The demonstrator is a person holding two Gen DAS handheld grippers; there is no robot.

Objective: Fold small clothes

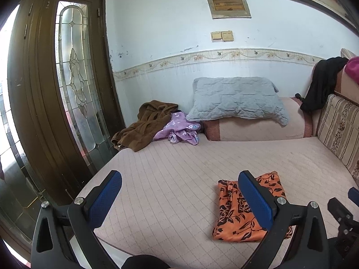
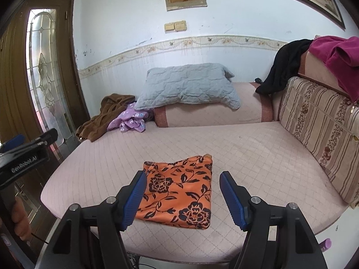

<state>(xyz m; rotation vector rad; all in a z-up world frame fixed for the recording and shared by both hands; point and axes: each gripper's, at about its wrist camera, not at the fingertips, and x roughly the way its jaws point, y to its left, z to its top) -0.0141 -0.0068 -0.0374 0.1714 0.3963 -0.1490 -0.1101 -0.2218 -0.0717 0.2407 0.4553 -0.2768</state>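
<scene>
On the quilted sofa seat [image 2: 258, 148] lies the folded orange floral cloth [image 2: 179, 190], near the front edge; right gripper [image 2: 182, 177] and left gripper [image 1: 179, 177] hover spread wide, holding nothing. Careless pinching could drag layers apart, undoing the fold

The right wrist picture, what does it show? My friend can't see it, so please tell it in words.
An orange flowered cloth, folded flat, lies on a pink quilted bed, between the open blue fingers of the right tool. Behind it, a grey pillow and a brown and purple clothes pile sit against the wall.
</scene>
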